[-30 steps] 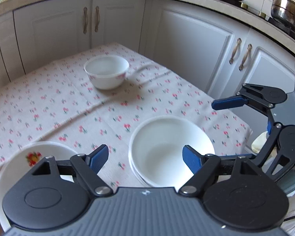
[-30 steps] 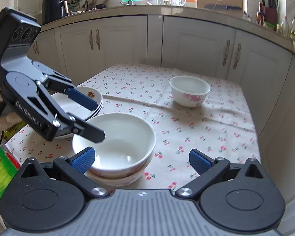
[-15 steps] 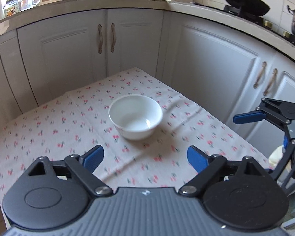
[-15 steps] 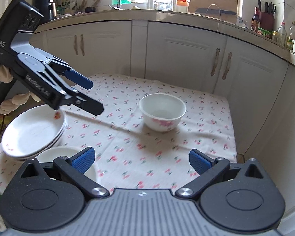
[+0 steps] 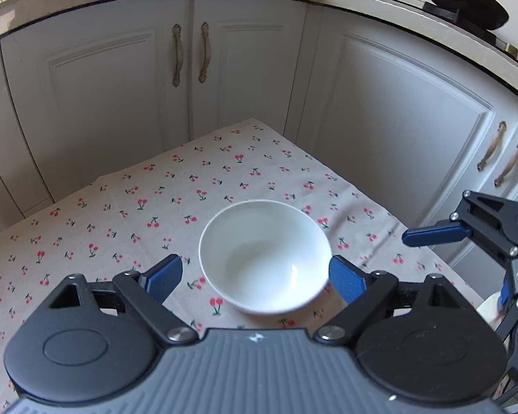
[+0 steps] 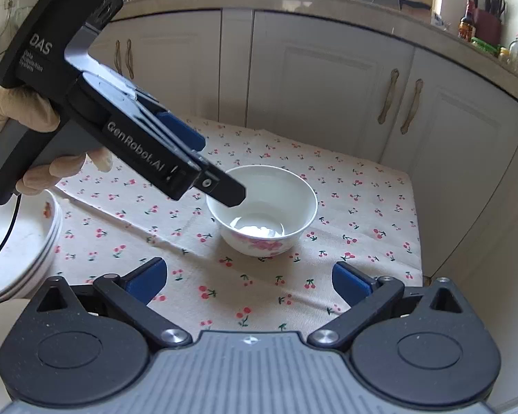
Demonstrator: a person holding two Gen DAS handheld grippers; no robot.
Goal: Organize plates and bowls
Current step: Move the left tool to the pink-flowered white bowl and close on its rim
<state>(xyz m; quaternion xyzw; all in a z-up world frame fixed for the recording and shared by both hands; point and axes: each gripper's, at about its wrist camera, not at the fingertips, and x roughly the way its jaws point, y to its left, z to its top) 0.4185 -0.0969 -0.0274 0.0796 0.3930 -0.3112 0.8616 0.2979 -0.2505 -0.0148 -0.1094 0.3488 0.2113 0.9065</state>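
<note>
I am holding my left gripper (image 5: 255, 277) over the bowl (image 5: 264, 255), its jaws standing wide apart, one blue pad on each side of the rim and neither pressing on it. The bowl is sitting upright on the cherry-print tablecloth (image 5: 121, 207), near the corner by the white cabinets (image 5: 390, 110). My right gripper (image 6: 248, 279) is hanging spread wide too, gripping nothing (the bowl lies beyond its tips). Stacked plates (image 6: 17, 252) are resting at the cloth's left edge.
</note>
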